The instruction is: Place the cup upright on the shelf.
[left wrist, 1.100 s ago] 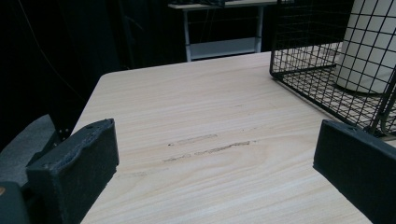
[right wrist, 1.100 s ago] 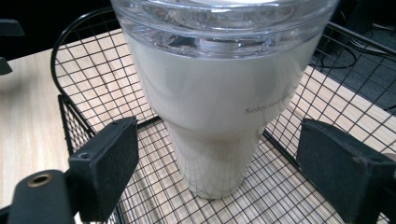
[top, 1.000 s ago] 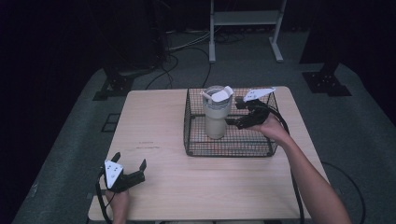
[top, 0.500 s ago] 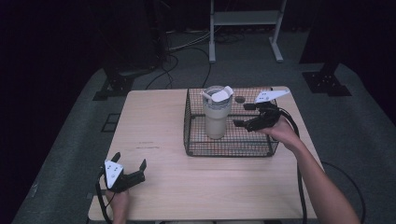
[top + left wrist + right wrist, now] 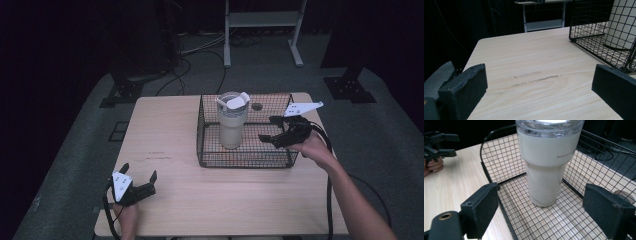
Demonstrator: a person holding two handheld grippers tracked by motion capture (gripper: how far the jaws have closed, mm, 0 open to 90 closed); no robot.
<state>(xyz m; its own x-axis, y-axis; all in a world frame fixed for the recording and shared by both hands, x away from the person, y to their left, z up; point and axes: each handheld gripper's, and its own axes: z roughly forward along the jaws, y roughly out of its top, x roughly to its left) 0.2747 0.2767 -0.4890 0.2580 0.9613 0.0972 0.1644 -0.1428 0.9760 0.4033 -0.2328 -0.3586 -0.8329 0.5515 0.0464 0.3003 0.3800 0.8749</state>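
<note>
I am looking at the cream tumbler (image 5: 231,125), which is standing upright inside the black wire basket (image 5: 246,159) on the wooden table (image 5: 170,140), toward the basket's left half, its clear lid (image 5: 232,100) sitting on top. In the right gripper view the tumbler (image 5: 547,162) is rising straight ahead of my right gripper (image 5: 549,217), centred in the gap between the 2 black jaws and well beyond their tips, not touching either pad. Those jaws are standing wide apart and gripping nothing, with one hanging over the basket's near wall (image 5: 499,185) and the other over its mesh floor. From the high view my right gripper (image 5: 273,129) is hovering at the basket's right side, jaws pointing left at the tumbler, with a clear gap between them. My left gripper (image 5: 136,176) is sitting at the table's near left corner, well apart from the basket, its jaws also spread and empty. In the left gripper view, the bare wood is lying between its 2 pads, and the basket (image 5: 599,47) and tumbler (image 5: 621,25) are showing far off at the upper right.
</note>
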